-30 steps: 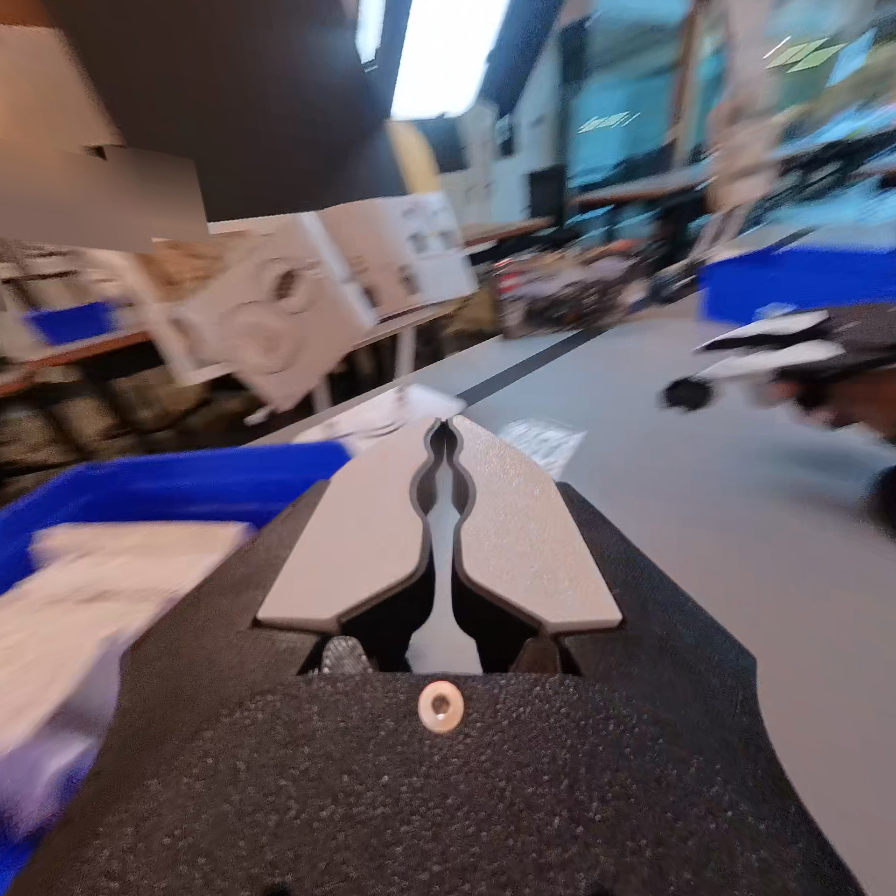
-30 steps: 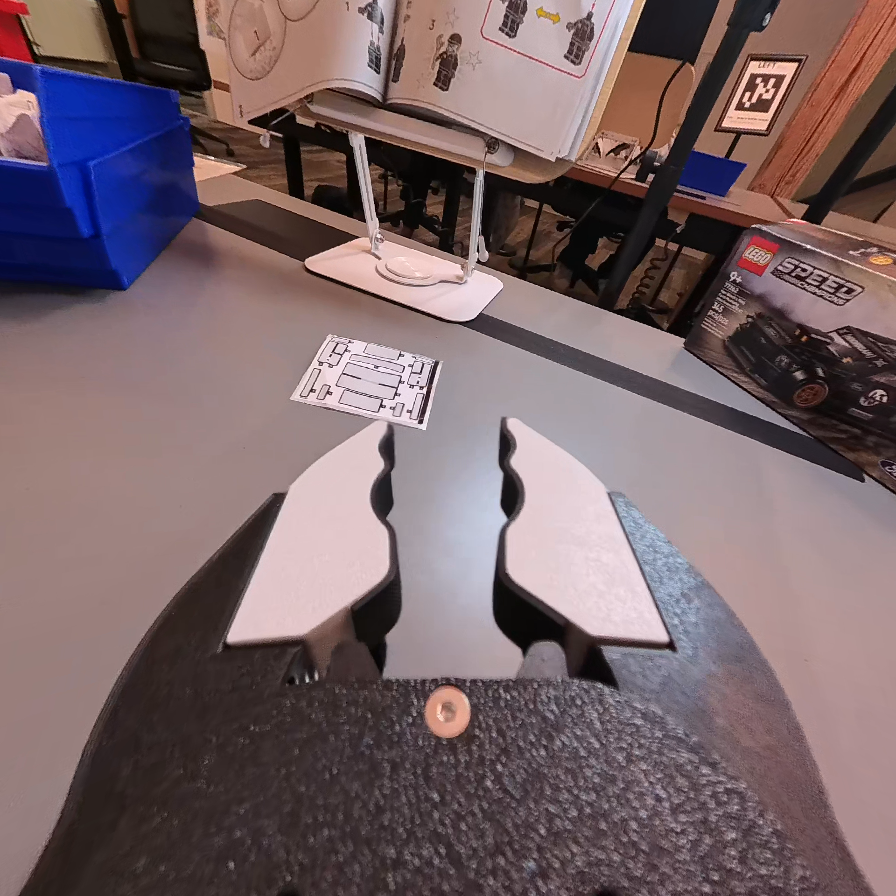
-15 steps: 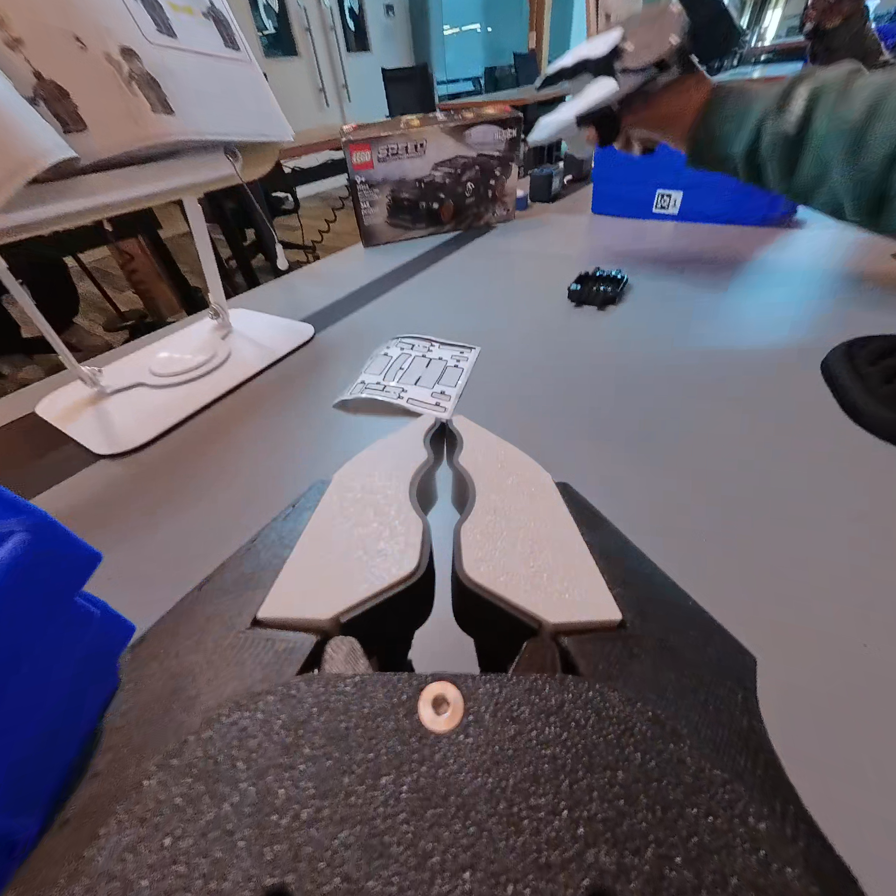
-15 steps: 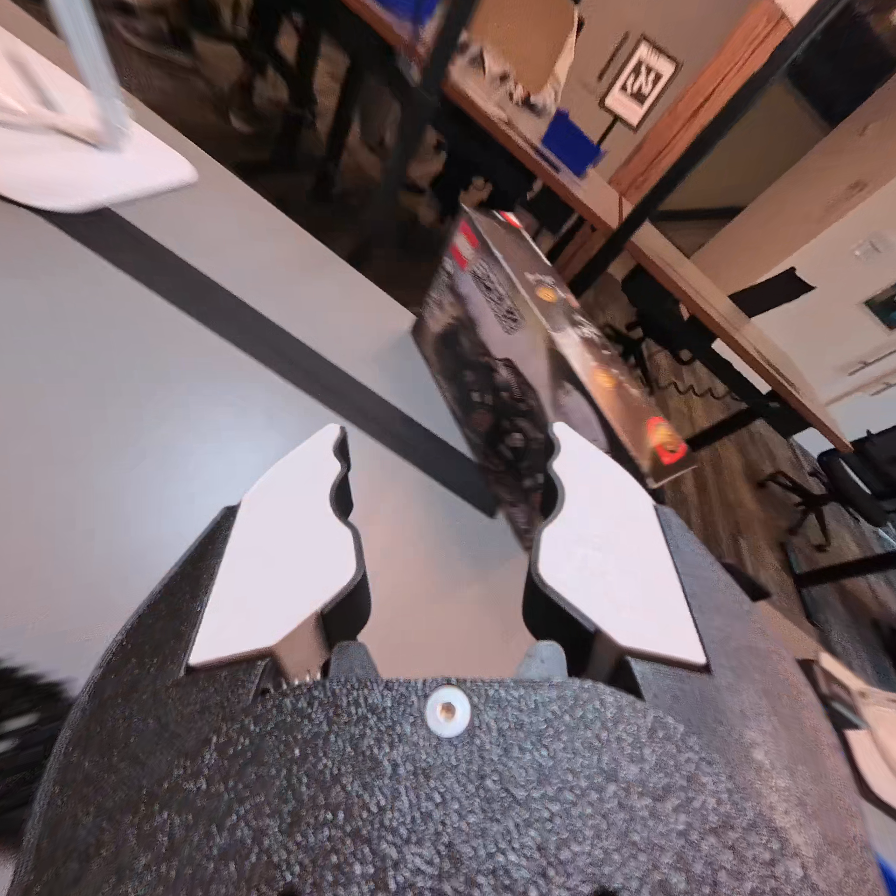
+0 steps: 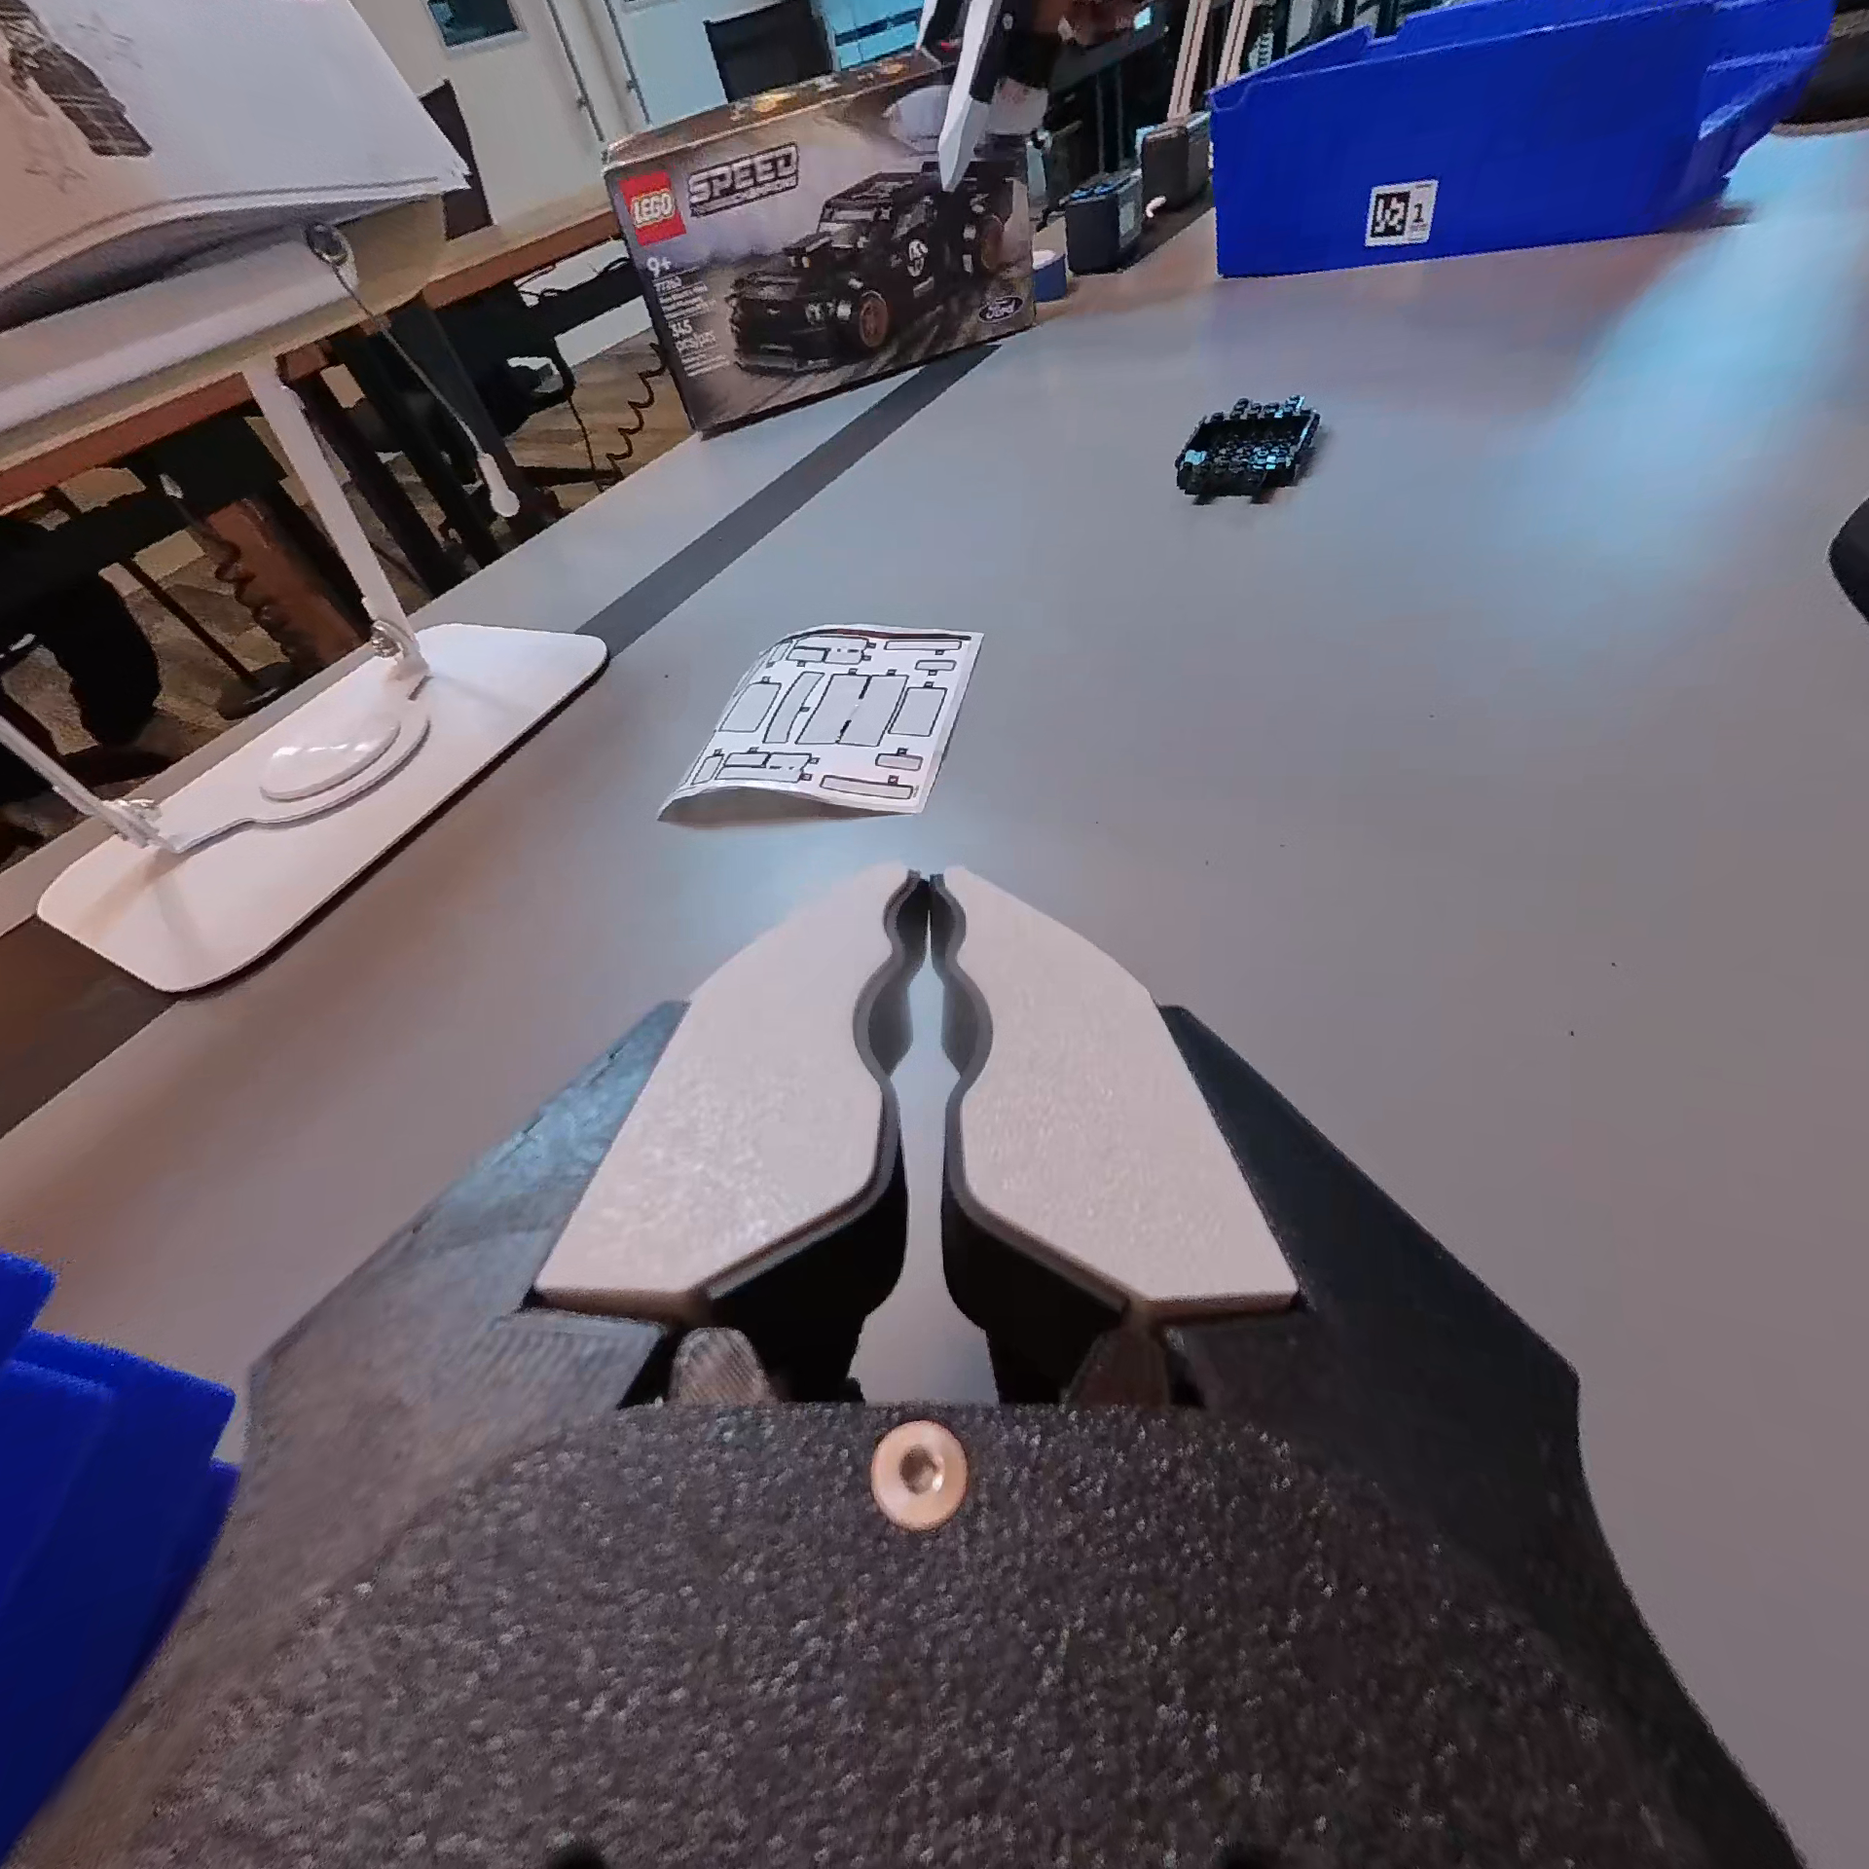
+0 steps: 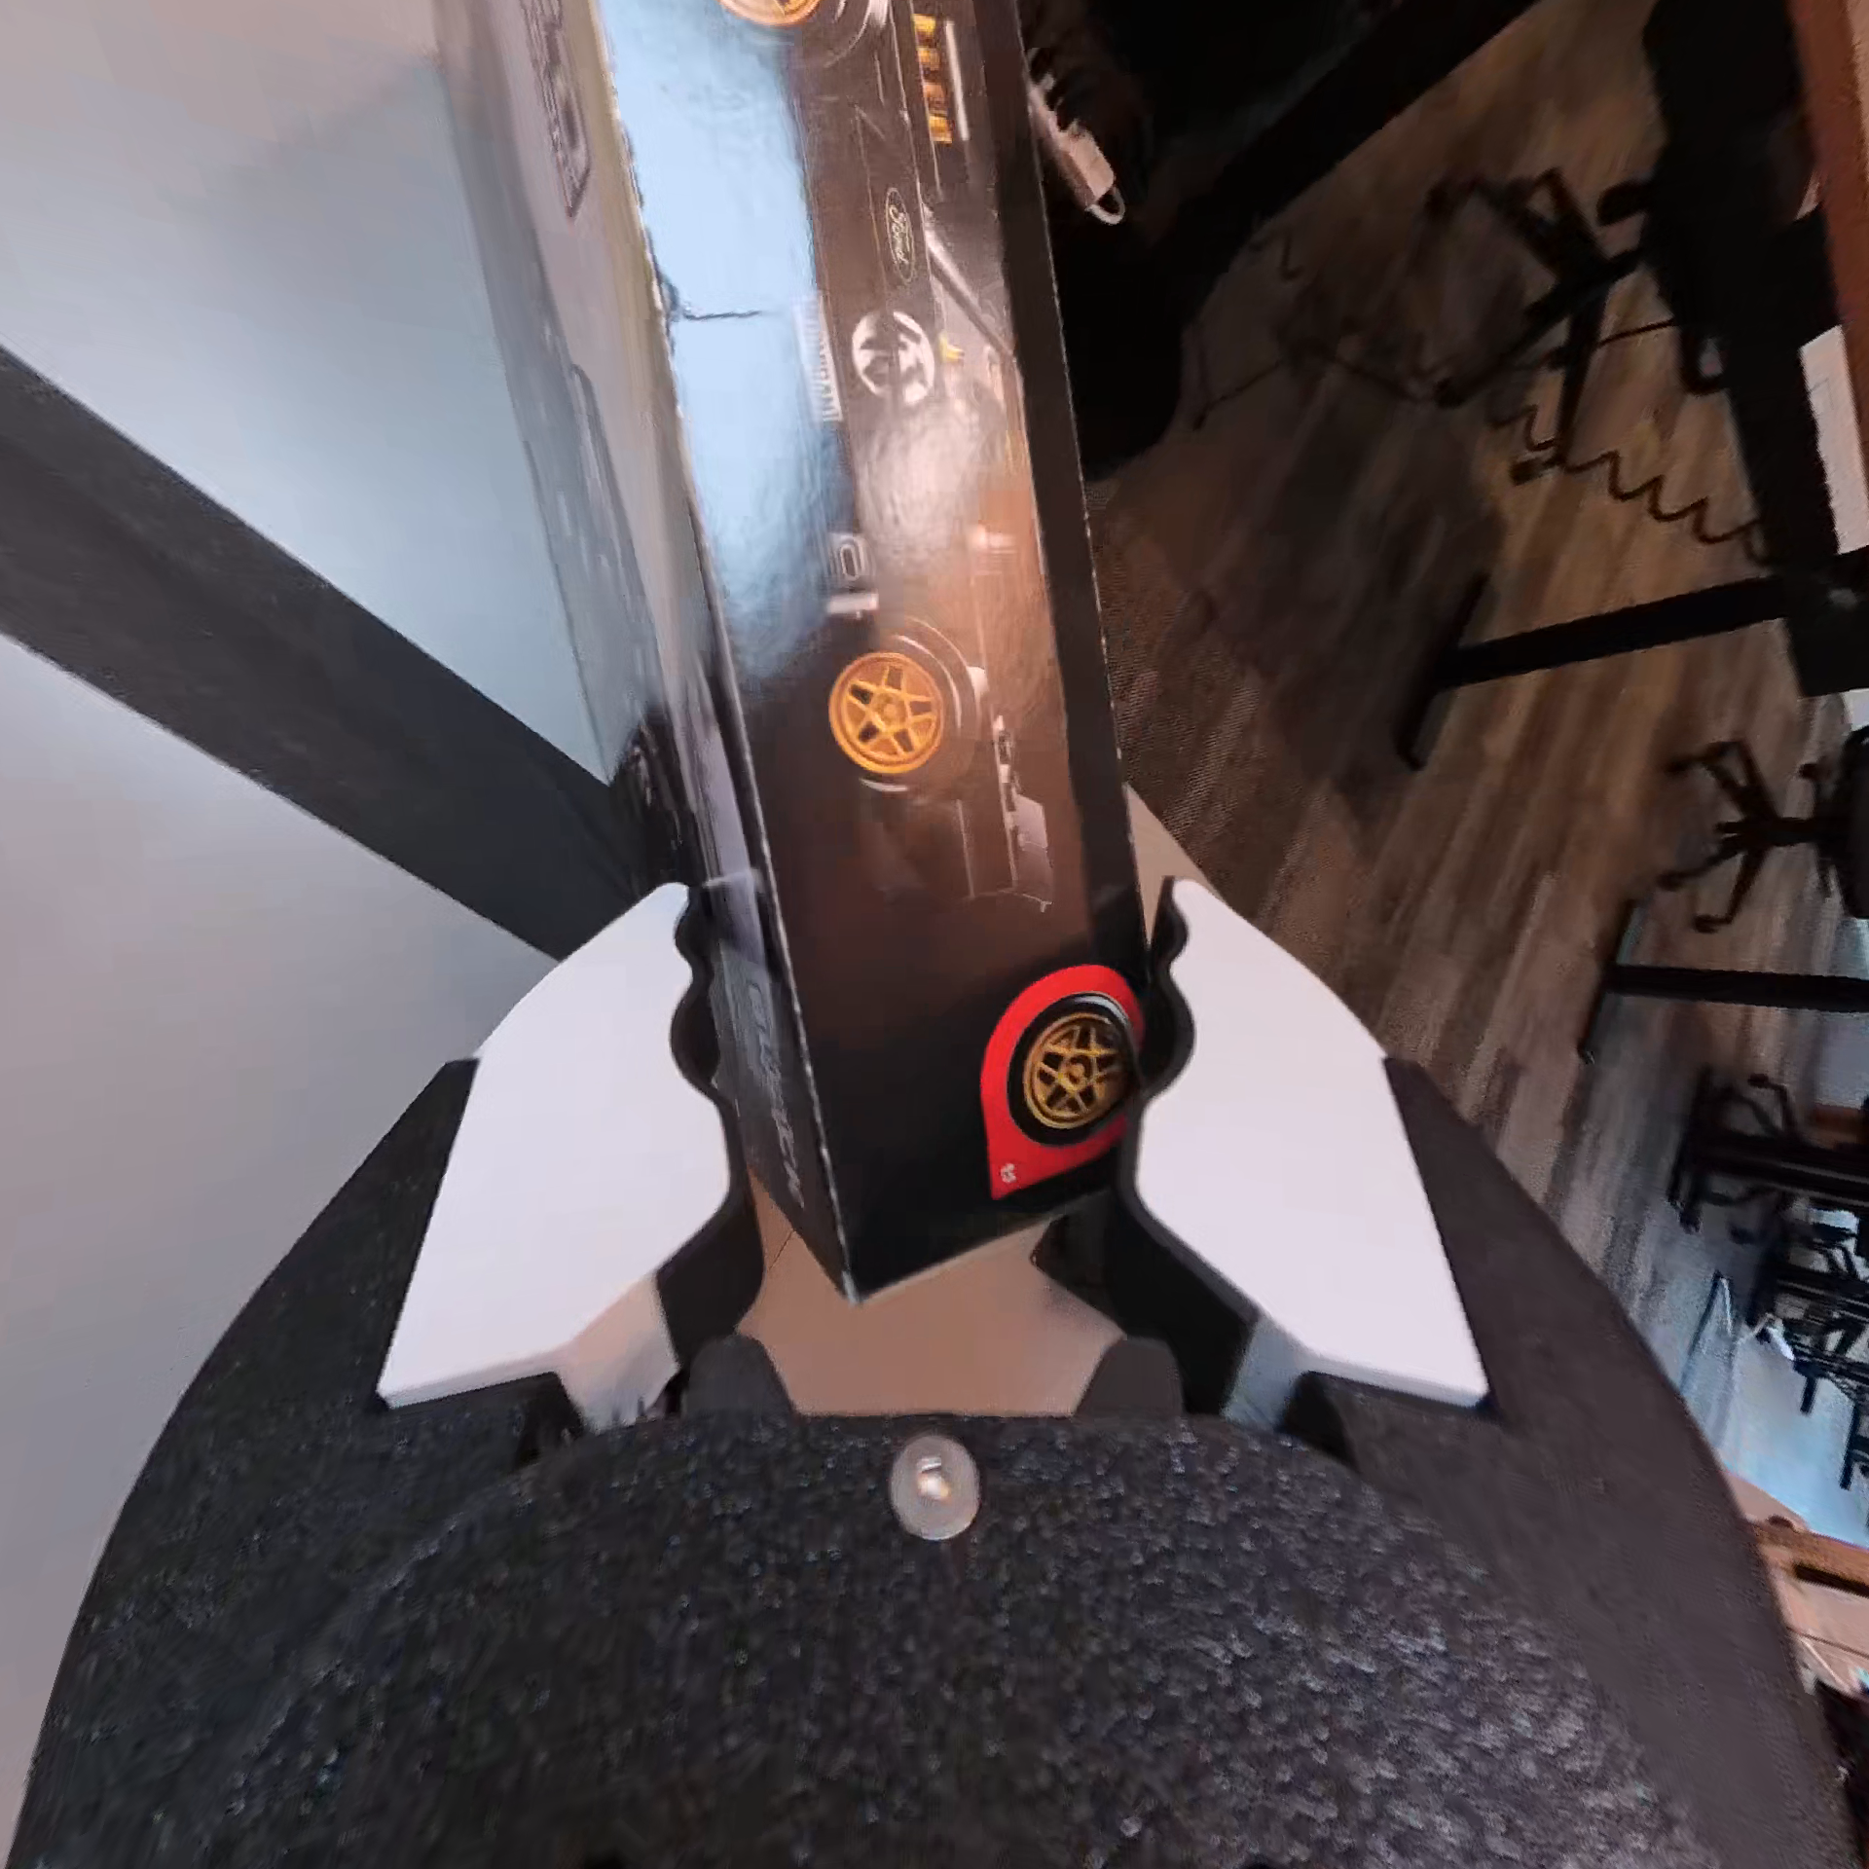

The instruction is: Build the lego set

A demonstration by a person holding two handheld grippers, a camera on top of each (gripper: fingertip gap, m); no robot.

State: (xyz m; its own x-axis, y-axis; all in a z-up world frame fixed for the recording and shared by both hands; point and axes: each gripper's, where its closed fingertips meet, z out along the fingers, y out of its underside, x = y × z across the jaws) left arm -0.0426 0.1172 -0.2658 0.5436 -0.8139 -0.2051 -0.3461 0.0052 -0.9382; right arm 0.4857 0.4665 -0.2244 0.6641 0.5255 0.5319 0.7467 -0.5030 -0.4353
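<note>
The black lego box (image 5: 829, 273) stands upright on the grey table (image 5: 1416, 910) near the far edge. In the right wrist view its top corner (image 6: 910, 708) sits between my right gripper's (image 6: 930, 910) wide-open fingers, which straddle it closely. A white finger of that gripper (image 5: 966, 101) shows over the box in the left wrist view. My left gripper (image 5: 927, 880) is shut and empty, low over the table. A sticker sheet (image 5: 839, 718) lies just ahead of it. A small black lego assembly (image 5: 1251, 457) lies farther right.
A white book stand (image 5: 334, 779) holds the open instruction booklet (image 5: 202, 121) at the left. A blue bin (image 5: 1466, 152) stands at the back right, another blue bin (image 5: 91, 1517) at my near left. A black tape line (image 5: 769, 506) crosses the table. The tips of one gripper are about 65 centimeters away from the tips of the other.
My right gripper swung right from the sticker sheet, opened wider and came down over the top of the lego box. My left gripper swung away from the left blue bin and faces the sticker sheet, still shut.
</note>
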